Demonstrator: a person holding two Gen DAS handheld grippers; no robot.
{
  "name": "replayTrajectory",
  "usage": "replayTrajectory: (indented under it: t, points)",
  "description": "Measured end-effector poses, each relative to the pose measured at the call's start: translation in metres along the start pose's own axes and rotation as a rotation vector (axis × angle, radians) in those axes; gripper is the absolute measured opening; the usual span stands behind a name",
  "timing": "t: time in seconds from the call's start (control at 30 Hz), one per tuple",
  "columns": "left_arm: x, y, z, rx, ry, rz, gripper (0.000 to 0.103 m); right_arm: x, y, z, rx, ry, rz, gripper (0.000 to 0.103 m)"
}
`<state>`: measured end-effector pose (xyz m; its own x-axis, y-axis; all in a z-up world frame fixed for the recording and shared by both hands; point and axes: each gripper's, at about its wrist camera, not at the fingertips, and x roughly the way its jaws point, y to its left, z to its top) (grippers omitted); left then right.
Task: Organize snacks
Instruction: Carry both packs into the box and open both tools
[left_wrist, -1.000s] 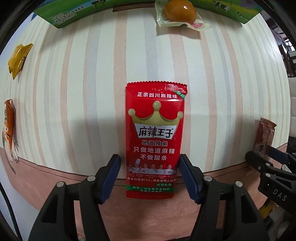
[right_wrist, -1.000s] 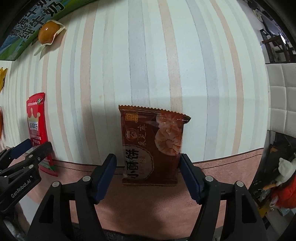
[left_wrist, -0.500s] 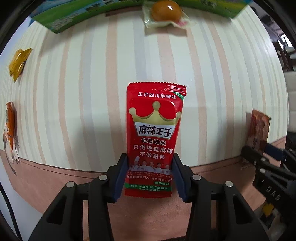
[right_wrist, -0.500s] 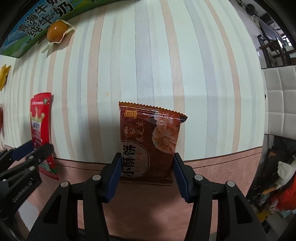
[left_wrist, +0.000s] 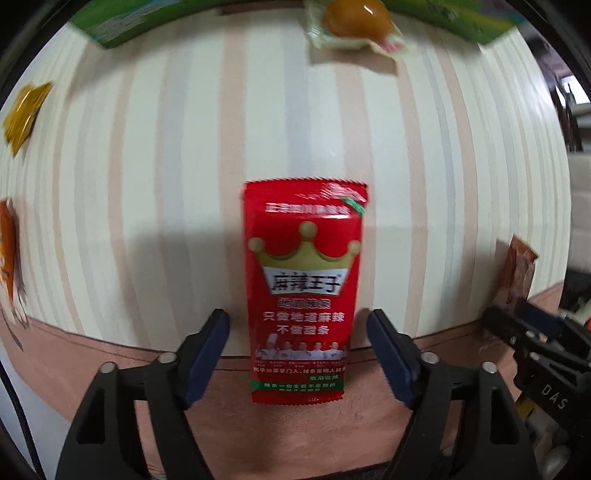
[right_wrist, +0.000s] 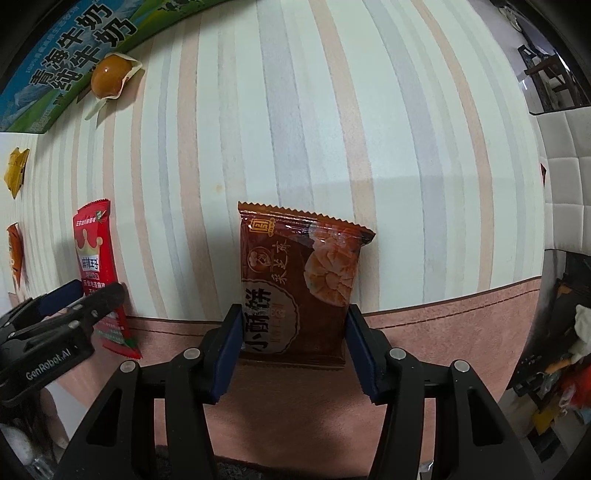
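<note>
Left claw apart astride blurred red packet; right claw clamped on brown packet.

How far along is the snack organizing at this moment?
Done: nothing visibly. The egg snack, yellow packet and orange packet lie scattered on the striped tablecloth.
In hand: the right gripper is shut on the brown pastry packet. The left gripper stands open astride the red packet, pads clear of it.
Left: gathering essentially every snack.
</note>
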<state>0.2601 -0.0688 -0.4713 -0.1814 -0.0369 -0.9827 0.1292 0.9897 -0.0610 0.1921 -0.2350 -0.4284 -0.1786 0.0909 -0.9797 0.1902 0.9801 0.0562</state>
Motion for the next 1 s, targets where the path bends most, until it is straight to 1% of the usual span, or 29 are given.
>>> replayTrajectory:
  t: [0.03,0.1,0.13,0.2,0.27,0.33,0.37,0.5,0.57,0.8,1.0]
  points:
    - [0.001,-0.003,0.001,0.018,0.008,0.014,0.082,-0.001,-0.001,0.0,0.001,0.0,0.001,0.057]
    - [0.005,-0.01,0.003,0.047,0.028,0.049,0.083,-0.002,-0.002,0.002,-0.004,0.002,-0.004,0.057]
    - [0.006,-0.014,0.003,0.049,0.034,0.064,0.085,-0.001,-0.002,0.002,-0.004,0.0,-0.006,0.057]
    - [0.006,-0.014,0.005,0.021,0.037,0.054,0.083,0.007,0.0,0.001,-0.01,-0.002,-0.018,0.057]
    - [0.004,-0.016,0.005,0.021,0.025,0.053,0.076,0.005,0.004,-0.001,-0.023,-0.011,-0.034,0.057]
    - [-0.003,-0.025,0.001,0.027,-0.005,0.056,0.05,0.007,0.009,-0.003,-0.034,-0.017,-0.051,0.057]
    - [-0.008,-0.026,-0.002,0.029,-0.008,0.055,0.048,0.007,0.011,-0.004,-0.042,-0.022,-0.06,0.057]
    - [-0.009,-0.035,-0.009,0.023,-0.026,0.067,0.045,0.012,0.018,-0.007,-0.083,-0.041,-0.079,0.056]
    - [-0.009,-0.036,-0.012,0.018,-0.029,0.059,0.043,0.008,0.02,-0.009,-0.089,-0.05,-0.072,0.056]
    - [-0.029,-0.04,-0.025,0.018,-0.057,0.036,0.042,-0.009,0.019,-0.011,-0.094,-0.087,-0.039,0.056]
    - [-0.069,-0.038,-0.031,0.018,-0.11,0.004,0.042,-0.043,0.015,-0.009,-0.1,-0.126,0.003,0.056]
